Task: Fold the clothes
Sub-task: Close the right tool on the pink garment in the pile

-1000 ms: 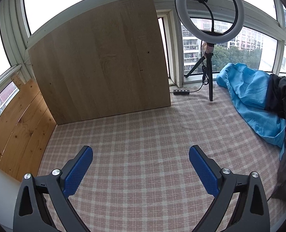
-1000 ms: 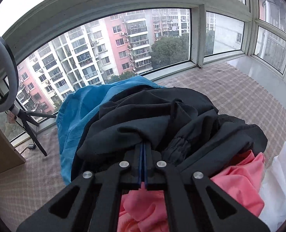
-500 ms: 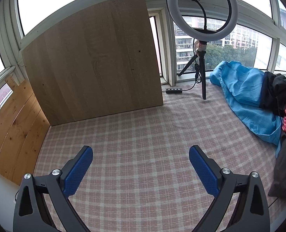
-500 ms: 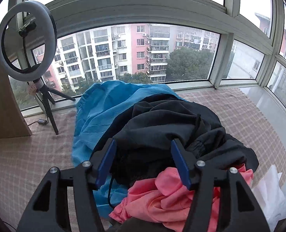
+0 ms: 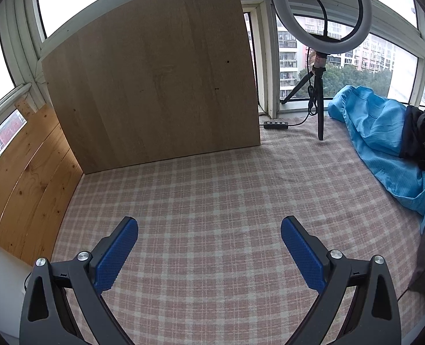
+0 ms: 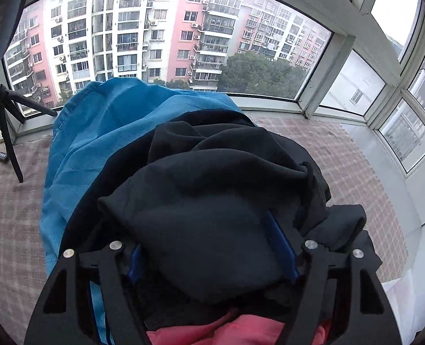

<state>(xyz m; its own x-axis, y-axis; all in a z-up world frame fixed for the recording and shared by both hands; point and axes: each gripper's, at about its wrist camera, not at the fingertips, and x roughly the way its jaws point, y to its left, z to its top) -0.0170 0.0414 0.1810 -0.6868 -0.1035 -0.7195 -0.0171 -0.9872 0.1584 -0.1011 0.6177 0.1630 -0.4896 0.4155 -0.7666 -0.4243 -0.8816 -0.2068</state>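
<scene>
Black garment [image 6: 200,201] tops the far-right pile; right gripper [image 6: 212,247], jaws wide and just narrowing, straddles a fold. Closing may snag the pink garment [image 6: 241,330] beneath. Left gripper [image 5: 209,247] gapes empty.

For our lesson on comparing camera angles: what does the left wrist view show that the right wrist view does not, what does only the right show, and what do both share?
Only the left wrist view: the left gripper, jaws wide apart over bare checked cloth, and a wooden board leaning at the window.

Only the right wrist view: the right gripper, whose jaws have just been closing around a fold of the black garment; whether the pads press on it cannot be told.

Both: the blue garment, the pink garment, the ring light tripod and the checked cloth.
</scene>
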